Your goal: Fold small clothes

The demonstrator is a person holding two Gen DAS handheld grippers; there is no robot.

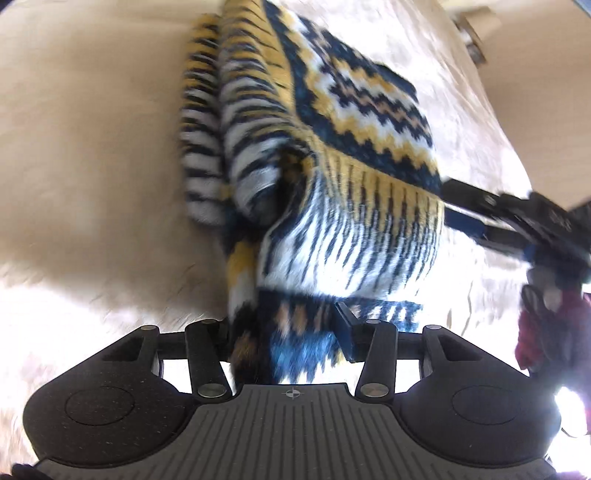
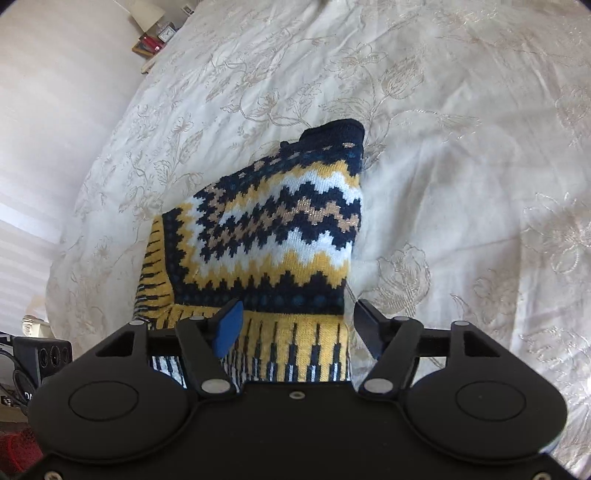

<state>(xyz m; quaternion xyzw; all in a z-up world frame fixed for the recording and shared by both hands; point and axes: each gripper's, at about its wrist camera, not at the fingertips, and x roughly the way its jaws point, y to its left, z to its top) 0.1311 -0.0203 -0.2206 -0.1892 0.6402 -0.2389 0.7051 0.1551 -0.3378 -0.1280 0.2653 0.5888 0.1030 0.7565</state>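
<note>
A small knitted sweater with navy, yellow and white zigzag bands lies bunched on a cream bedspread. My left gripper has sweater fabric between its jaws, which stand fairly wide; the left finger is hidden by fabric. In the right wrist view the sweater rises folded in front of my right gripper, whose jaws stand wide apart around the yellow striped hem. The right gripper also shows in the left wrist view, at the sweater's right edge.
The embroidered bedspread spreads all around the sweater. A bedside shelf with a small clock stands far back left. A dark device with cables sits at the left edge. A dark red sleeve is at right.
</note>
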